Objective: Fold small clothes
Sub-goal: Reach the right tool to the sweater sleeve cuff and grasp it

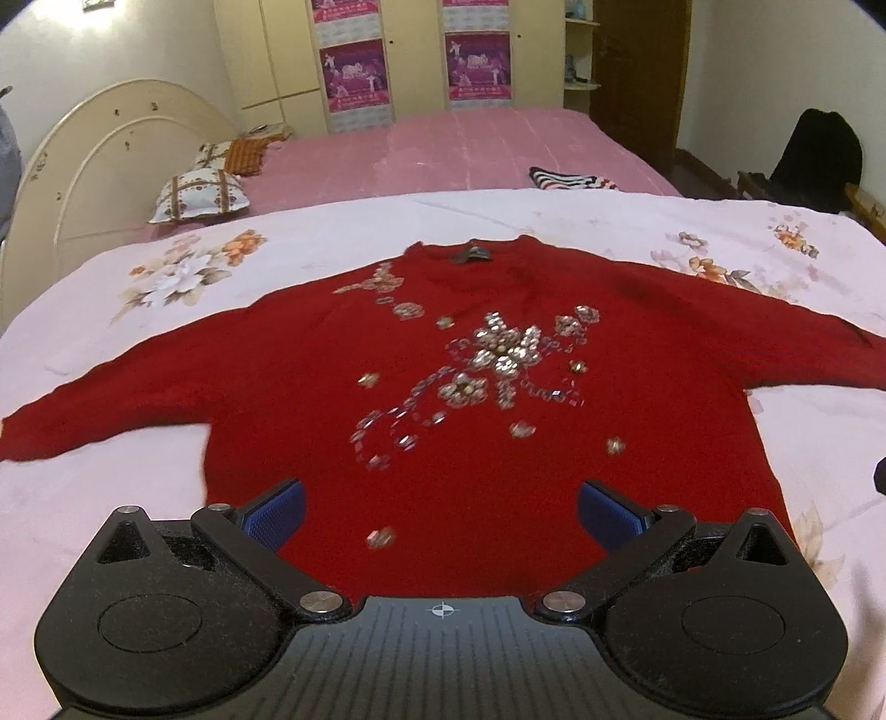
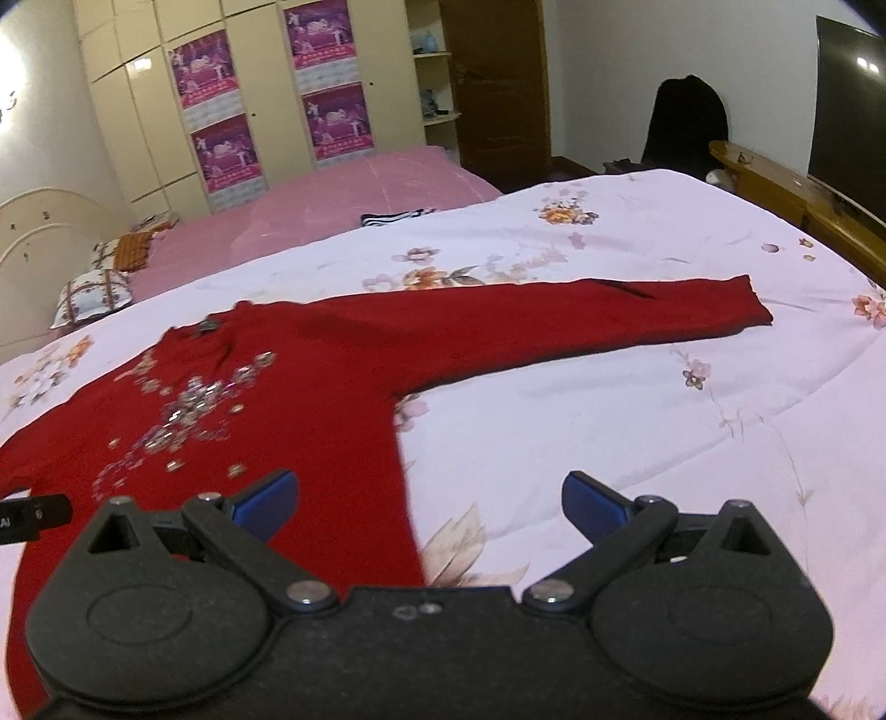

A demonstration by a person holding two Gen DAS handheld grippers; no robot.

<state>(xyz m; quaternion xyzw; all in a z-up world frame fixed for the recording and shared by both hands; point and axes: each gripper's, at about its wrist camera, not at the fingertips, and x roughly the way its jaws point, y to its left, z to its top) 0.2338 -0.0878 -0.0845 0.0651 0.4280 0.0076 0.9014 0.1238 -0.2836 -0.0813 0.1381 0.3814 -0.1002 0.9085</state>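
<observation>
A red sweater (image 1: 432, 343) with silver sequin flowers lies flat, front up, on the white floral bedspread (image 1: 138, 498), sleeves spread to both sides and collar at the far end. My left gripper (image 1: 440, 512) is open and empty, hovering over the sweater's bottom hem. In the right wrist view the sweater (image 2: 310, 376) lies to the left, its right sleeve (image 2: 637, 310) stretched out to the right. My right gripper (image 2: 429, 498) is open and empty above the sweater's lower right side edge. The left gripper's tip (image 2: 33, 512) shows at the left edge.
A second bed with a pink sheet (image 1: 443, 149) and pillows (image 1: 199, 194) lies beyond, with a striped garment (image 1: 570, 178) on it. Wardrobes (image 1: 387, 50) line the far wall. A wooden bench (image 2: 775, 183) and dark screen (image 2: 847, 105) stand at the right.
</observation>
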